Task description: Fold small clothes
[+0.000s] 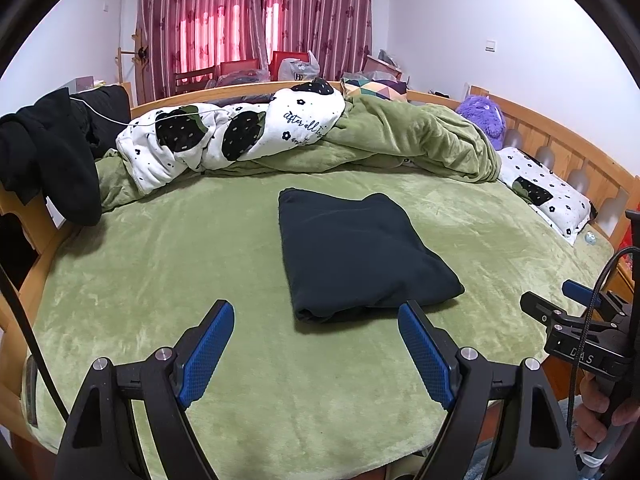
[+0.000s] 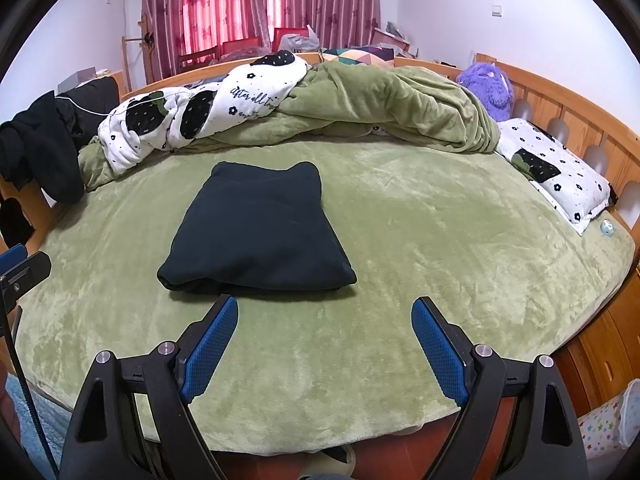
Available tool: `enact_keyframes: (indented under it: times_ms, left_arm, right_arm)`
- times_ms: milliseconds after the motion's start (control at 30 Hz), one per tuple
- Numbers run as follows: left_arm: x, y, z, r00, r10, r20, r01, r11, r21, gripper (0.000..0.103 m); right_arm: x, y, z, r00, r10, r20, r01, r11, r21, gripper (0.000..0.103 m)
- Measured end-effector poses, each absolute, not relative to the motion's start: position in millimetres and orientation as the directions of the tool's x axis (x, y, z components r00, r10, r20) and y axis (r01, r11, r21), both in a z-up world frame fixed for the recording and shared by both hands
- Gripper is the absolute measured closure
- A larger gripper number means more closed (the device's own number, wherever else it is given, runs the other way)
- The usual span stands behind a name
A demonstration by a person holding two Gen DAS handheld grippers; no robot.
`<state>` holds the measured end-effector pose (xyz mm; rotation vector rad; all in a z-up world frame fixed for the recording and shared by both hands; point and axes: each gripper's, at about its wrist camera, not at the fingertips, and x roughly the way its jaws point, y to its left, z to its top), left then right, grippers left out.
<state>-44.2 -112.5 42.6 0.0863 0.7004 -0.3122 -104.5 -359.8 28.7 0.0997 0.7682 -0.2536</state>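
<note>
A dark navy garment [image 1: 356, 252] lies folded into a thick rectangle on the green bedsheet [image 1: 180, 264]; it also shows in the right wrist view [image 2: 260, 232]. My left gripper [image 1: 316, 320] is open and empty, held just short of the garment's near edge. My right gripper [image 2: 324, 316] is open and empty, its left finger close to the garment's near edge. The right gripper also shows at the right edge of the left wrist view [image 1: 560, 304], and the left gripper at the left edge of the right wrist view [image 2: 20, 268].
A rumpled green duvet [image 1: 400, 136] and a white strawberry-print quilt [image 1: 224, 136] are piled at the back. Black clothes [image 1: 52, 152] hang over the wooden bed frame at left. A patterned pillow [image 1: 544, 192] and purple plush toy [image 1: 484, 116] sit at right.
</note>
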Motion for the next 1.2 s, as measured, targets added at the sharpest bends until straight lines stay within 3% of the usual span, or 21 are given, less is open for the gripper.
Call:
enact_keyframes:
  times_ms: [1200]
  left_arm:
    - [-50.4, -116.4, 41.6, 0.716, -0.259, -0.648, 0.312, 0.949, -0.035, 0.020]
  right_arm:
    - [-106.5, -368.2, 28.5, 0.688, -0.197, -0.699, 0.273, 0.962, -0.003, 0.015]
